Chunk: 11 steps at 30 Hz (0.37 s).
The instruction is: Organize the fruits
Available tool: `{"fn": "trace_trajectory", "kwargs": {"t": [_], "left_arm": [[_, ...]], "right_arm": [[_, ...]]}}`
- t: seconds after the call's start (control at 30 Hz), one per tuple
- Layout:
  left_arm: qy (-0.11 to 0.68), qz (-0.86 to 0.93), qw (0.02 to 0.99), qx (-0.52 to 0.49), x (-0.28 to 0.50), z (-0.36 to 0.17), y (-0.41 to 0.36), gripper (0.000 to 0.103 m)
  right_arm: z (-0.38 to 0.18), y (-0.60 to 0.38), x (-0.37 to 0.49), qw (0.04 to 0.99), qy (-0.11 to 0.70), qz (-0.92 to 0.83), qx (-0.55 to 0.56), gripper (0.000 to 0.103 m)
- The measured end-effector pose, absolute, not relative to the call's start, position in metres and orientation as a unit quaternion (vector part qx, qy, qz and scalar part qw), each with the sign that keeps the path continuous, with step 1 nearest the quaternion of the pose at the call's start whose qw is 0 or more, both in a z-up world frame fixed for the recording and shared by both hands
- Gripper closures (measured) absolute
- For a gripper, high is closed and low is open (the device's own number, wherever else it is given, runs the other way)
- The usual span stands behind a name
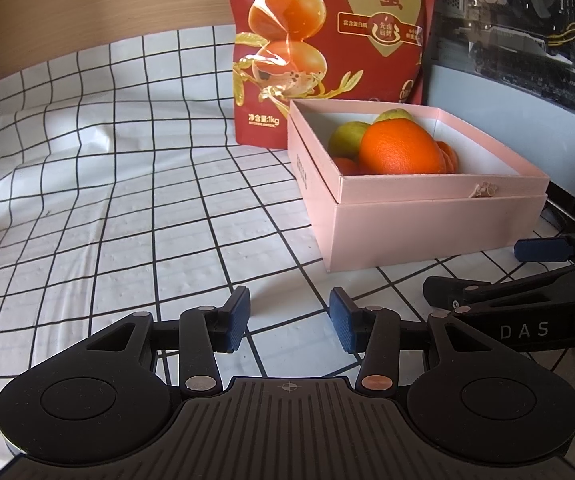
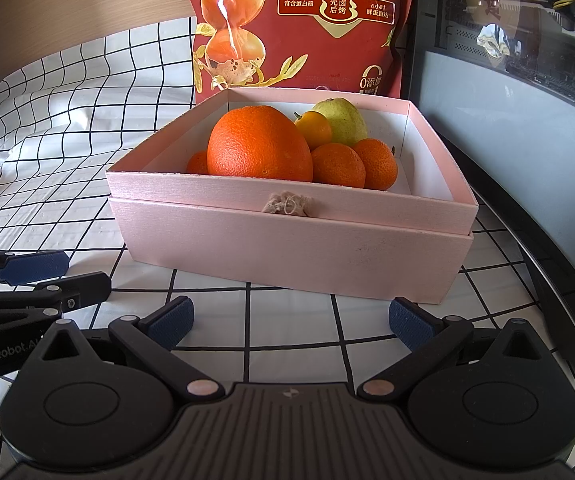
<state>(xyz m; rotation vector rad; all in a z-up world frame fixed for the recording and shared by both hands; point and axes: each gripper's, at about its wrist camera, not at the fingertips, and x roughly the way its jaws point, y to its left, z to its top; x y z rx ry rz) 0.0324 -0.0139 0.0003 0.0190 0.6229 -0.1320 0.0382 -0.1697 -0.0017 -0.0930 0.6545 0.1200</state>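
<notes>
The left claw hangs low over the table, which is covered by a white cloth with a black grid. Its two blue-padded fingers stand partly spread, with only bare cloth showing between them; they hold and touch nothing. The right claw is spread wider, its blue pads well apart and empty, aimed at the near wall of the pink box just ahead of it without touching it. The two claws sit side by side, each one's tips showing at the edge of the other's view.

The fruit lies inside the open pink box: a big orange toward the front, small tangerines beside it on the right and one partly hidden on its left, a small yellow-orange fruit and a green pear toward the back. A red snack bag stands upright just behind the box, and a glass-sided computer case stands to its right.
</notes>
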Motion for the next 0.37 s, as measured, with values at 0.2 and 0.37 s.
{"fn": "trace_trajectory", "kwargs": {"t": [0.2, 0.37], "left_arm": [[0.306, -0.065, 0.95, 0.008, 0.0325, 0.0005, -0.012, 0.053], [0.306, -0.066, 0.95, -0.001, 0.0326, 0.0007, -0.0097, 0.058]], "right_arm": [[-0.0018, -0.1699, 0.0384, 0.944, 0.321, 0.059, -0.046, 0.0], [-0.0018, -0.17, 0.0385, 0.944, 0.321, 0.059, -0.046, 0.0]]}}
